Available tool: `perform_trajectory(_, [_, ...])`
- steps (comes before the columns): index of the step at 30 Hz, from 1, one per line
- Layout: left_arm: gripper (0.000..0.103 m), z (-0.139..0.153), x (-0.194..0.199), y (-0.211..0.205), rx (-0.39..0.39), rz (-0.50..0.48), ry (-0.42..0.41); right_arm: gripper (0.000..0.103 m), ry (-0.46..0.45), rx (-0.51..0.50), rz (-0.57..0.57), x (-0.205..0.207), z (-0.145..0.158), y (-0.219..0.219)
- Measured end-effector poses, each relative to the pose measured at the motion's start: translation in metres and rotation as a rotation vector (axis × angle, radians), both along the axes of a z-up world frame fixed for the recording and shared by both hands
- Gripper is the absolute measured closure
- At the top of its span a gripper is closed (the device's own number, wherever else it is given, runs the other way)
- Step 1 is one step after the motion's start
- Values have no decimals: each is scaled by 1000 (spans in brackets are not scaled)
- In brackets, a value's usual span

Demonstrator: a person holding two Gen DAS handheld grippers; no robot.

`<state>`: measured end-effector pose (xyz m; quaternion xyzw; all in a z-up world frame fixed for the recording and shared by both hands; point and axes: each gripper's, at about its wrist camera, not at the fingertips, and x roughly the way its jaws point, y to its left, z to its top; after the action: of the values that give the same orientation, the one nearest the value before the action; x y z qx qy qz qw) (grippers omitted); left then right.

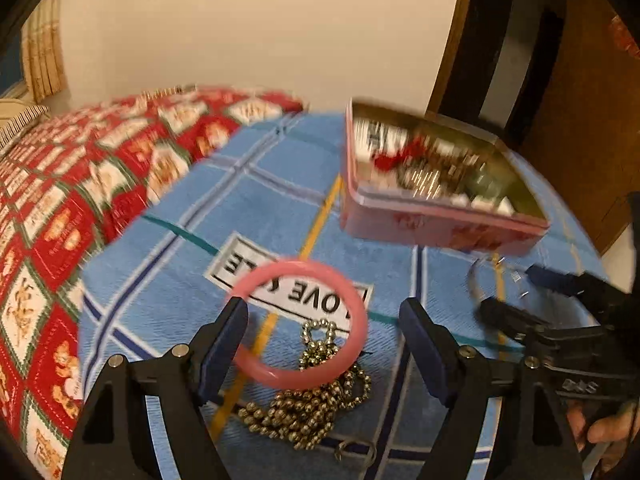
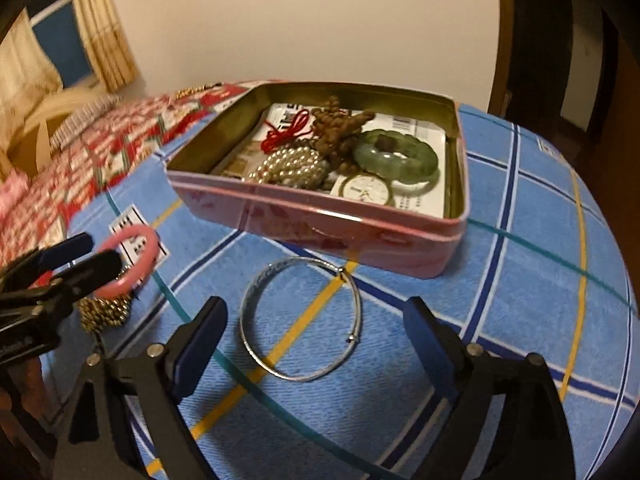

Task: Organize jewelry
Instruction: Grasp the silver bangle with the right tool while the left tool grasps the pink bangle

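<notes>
My left gripper stands open, its fingers wide apart. A pink bangle sits tilted between them, against the left finger only, above a heap of gold beads. In the right wrist view the same bangle hangs by the left gripper. My right gripper is open too. A thin silver bangle lies flat on the blue cloth between its fingers, touched by neither. Behind it stands an open pink tin with a green bangle, pearls, a watch, brown beads and red cord.
A blue plaid cloth with a printed label covers the surface. A red patterned quilt lies to the left. A dark wooden door stands at the back right. A hand holds the right gripper.
</notes>
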<state>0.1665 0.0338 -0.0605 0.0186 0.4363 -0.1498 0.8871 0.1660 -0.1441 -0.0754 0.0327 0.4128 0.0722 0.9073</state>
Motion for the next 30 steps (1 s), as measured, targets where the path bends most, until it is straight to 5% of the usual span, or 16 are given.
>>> perform_trajectory(7, [26,-11,7,-14,104,6,32,4,8,-7,9,1,-2,-2])
perform_trajectory(13, [62,-5,7,11,9,75,27,4,7,-2,5,0,-2,-3])
perform_trajectory(18, [70,-4,8,17,-11,81,32,4,12,-26,9,0,-2,1])
perform_trajectory(20, [90,-3,8,20,-23,89,33,4,12,-26,10,0,-3,1])
perform_trajectory(27, [92,11,-2,32,-125,97,-45,4,15,-41,19,0,-3,2])
perform_trajectory(30, [93,21,-11,32,-131,93,-112,12,13,-80,21,0,-4,7])
